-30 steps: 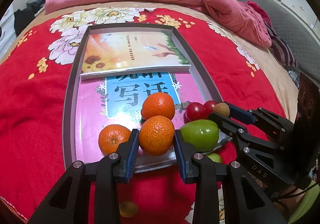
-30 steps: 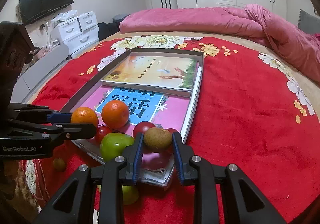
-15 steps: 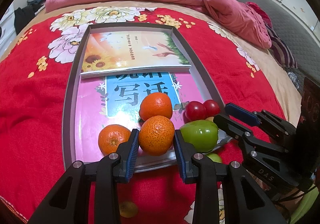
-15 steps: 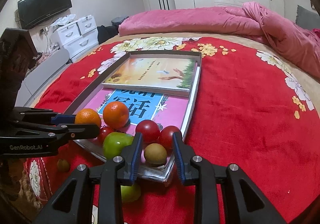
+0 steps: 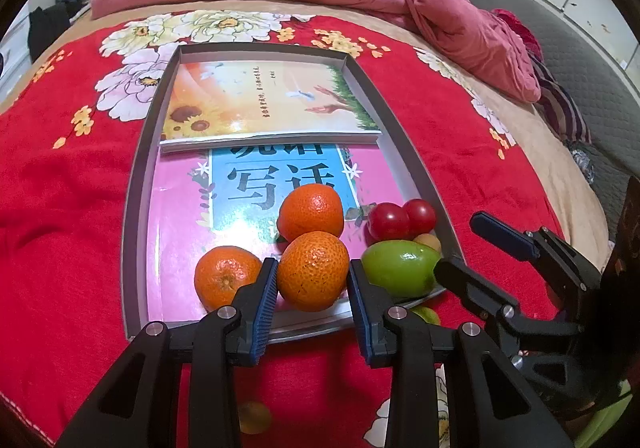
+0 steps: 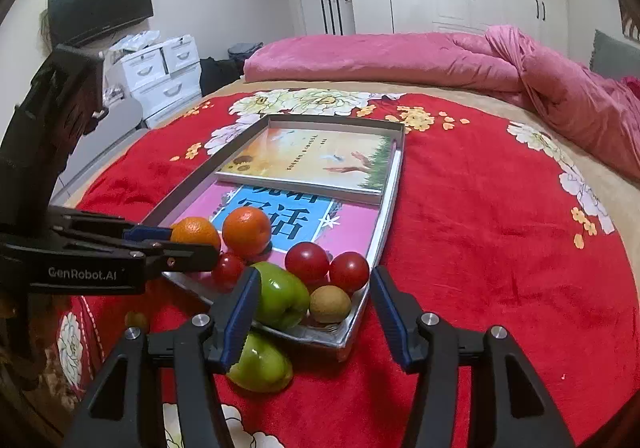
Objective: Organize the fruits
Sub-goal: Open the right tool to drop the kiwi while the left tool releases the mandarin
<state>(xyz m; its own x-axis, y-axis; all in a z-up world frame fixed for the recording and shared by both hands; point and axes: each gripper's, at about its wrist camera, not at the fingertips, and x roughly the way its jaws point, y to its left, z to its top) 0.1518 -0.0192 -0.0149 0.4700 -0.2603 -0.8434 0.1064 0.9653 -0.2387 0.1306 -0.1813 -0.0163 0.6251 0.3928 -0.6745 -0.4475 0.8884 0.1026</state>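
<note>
Left tongs (image 5: 313, 300): blue ribbed pads clamped on a dimpled round orange mandarin (image 5: 313, 270) at the near edge of the shallow grey metal tray (image 5: 136, 208), as before.
Around: two more mandarins; glossy books line the tray; red floral bedspread (image 5: 60, 188) beneath.
In the way: a smooth green pepper-shaped fruit (image 6: 282, 294) just beside the right tongs' left pad.
Right tongs (image 6: 310, 312): jaws opening, gripping nothing.
Change: small brown rough-skinned round fruit (image 6: 330, 304), previously pinched, now lies free in the tray's near corner, below two shiny red tomatoes.
</note>
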